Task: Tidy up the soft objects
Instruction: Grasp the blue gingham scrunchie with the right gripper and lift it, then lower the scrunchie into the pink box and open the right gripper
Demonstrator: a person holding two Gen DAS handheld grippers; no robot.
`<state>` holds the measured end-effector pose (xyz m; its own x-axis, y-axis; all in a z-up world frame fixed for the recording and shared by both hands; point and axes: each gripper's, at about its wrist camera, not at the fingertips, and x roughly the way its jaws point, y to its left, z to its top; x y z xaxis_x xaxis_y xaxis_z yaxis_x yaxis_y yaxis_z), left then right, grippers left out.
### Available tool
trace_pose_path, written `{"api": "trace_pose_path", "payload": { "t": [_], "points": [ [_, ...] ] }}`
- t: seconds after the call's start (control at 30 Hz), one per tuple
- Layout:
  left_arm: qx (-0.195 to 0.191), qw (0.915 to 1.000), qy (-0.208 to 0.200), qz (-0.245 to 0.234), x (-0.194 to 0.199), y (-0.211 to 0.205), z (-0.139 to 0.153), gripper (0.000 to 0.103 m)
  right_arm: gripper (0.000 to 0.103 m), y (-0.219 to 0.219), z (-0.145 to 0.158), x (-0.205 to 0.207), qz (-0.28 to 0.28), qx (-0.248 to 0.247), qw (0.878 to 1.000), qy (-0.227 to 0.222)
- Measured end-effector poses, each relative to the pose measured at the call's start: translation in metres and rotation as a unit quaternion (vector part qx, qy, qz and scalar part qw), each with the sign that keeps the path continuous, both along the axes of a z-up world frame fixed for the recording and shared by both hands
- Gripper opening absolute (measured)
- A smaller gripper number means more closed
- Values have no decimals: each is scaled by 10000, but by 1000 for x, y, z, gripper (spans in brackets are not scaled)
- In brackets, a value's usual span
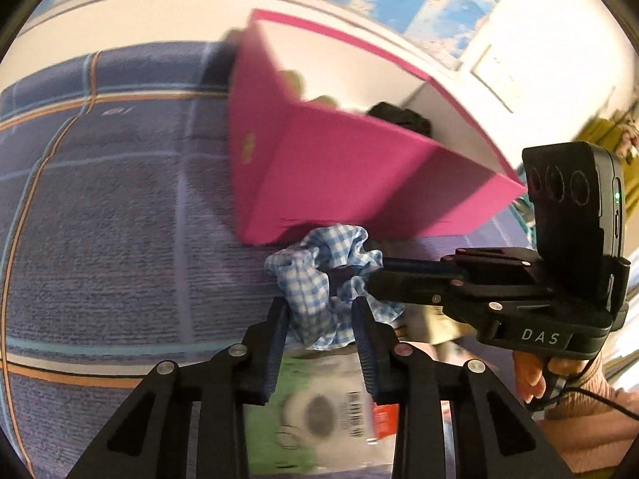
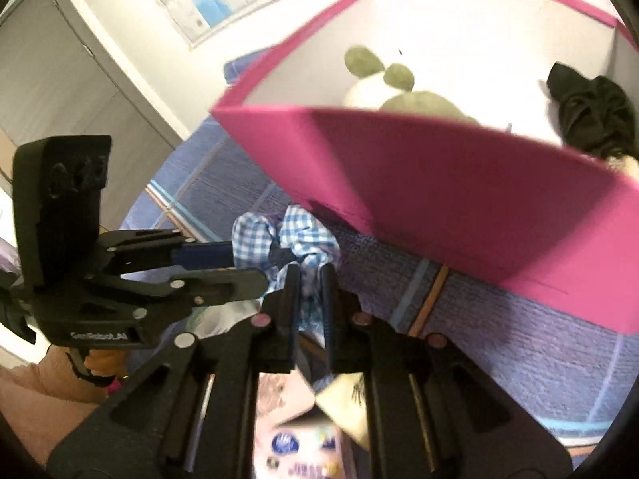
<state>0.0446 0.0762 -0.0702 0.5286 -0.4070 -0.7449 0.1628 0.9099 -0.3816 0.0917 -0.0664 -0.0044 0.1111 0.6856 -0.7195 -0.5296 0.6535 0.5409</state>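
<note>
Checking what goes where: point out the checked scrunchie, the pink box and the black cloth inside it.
checked scrunchie (image 1: 319, 263): left wrist view, on its ruffled top.
pink box (image 2: 459, 207): right wrist view, on its near outer wall.
black cloth (image 2: 595, 115): right wrist view, on its crumpled middle.

Matte black two-finger left gripper (image 1: 319, 315): ridged dark blue pads on fingers (image 1: 276, 343), silver round screws. Matching black right gripper (image 1: 361, 269): white "DAS" lettering, three-lens camera block, green light, thin black cable. Pink knit sleeve (image 1: 587, 419).
</note>
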Motion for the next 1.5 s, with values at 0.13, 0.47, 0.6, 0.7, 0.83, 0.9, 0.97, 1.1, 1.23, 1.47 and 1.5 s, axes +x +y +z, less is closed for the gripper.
{"api": "trace_pose_path", "payload": {
  "t": [0.13,0.47,0.6,0.7,0.83,0.9,0.97,1.1,1.23,1.47,1.5],
  "points": [
    [-50,9995,-172,-270,-4,-12,13,32,11,-26,26,-10,-86,147,9996,-232],
    [-125,9912,-893,-968,-5,-67,70,32,11,-83,89,-18,-545,306,9933,-974],
    [-145,9871,-1142,-1110,17,-83,95,32,11,-108,105,0,-843,295,9890,-1176],
    [-88,9863,-1238,-1083,35,-94,105,32,11,-119,107,13,-1024,284,9865,-1243],
    [-69,9874,-1193,-1035,55,-104,109,32,11,-133,109,35,-1258,311,9838,-1236],
    [15,9881,-1191,-970,68,-110,109,32,11,-137,108,44,-1357,290,9824,-1251],
    [9,9895,-1102,-939,81,-115,108,32,11,-142,106,53,-1453,260,9812,-1241],
    [-5,9914,-997,-847,102,-120,107,34,10,-147,103,71,-1553,146,9800,-1236],
    [-65,9940,-826,-719,124,-121,102,34,10,-145,97,89,-1504,-25,9805,-1266],
    [66,9964,-566,-629,138,-120,82,35,11,-145,78,95,-1429,-167,9845,-1003],
    [90,9966,-538,-612,138,-118,79,36,12,-145,75,95,-1426,-186,9849,-964]
  ]
}}
